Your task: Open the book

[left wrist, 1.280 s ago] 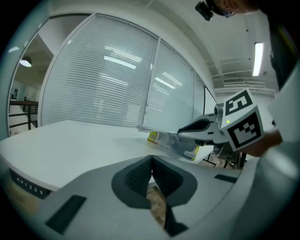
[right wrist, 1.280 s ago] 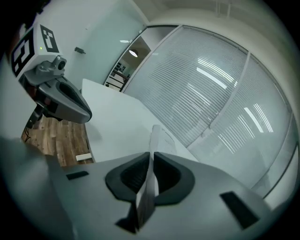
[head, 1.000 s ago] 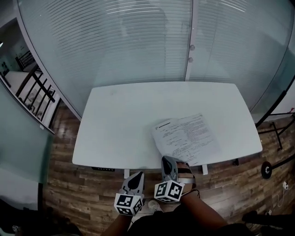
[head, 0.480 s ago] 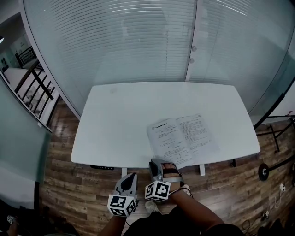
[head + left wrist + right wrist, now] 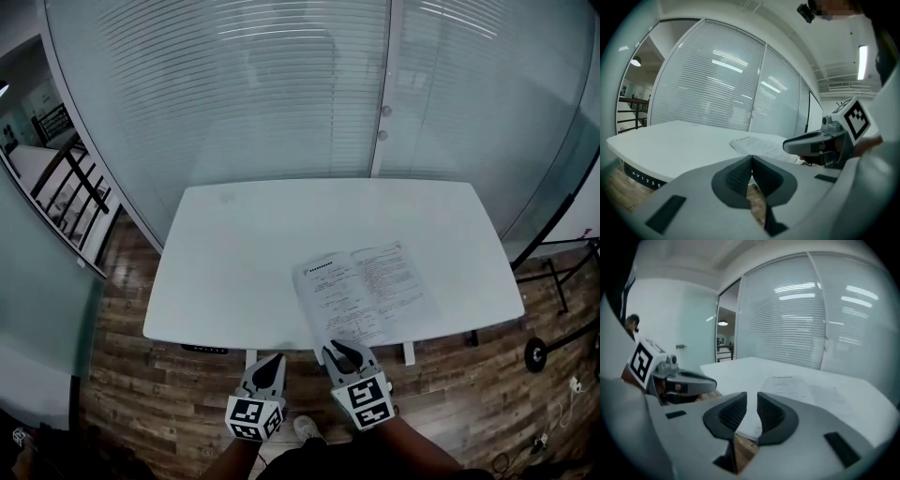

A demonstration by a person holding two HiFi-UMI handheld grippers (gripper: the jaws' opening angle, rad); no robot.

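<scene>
Toward the near right of the white rectangular worktop (image 5: 244, 253): thin white printed book (image 5: 364, 292), spread flat to two facing pages, against a single slanted face a second ago. Reads as opened, so the task is likely complete or nearly so.

Grey two-jaw right tool (image 5: 344, 352), off the book's near edge now rather than on it, clear of the paper. Jaws just now opening out, slightly apart, nothing between them. Looks like a release after the page turn.

Grey left tool (image 5: 271, 363), just left of it beyond the worktop's near edge, jaws pressed together, empty, no part in the work.

Rows of black print under a heading line on both pages, too small to read. Black-and-white square markers on both tool cubes; no brand visible.
</scene>
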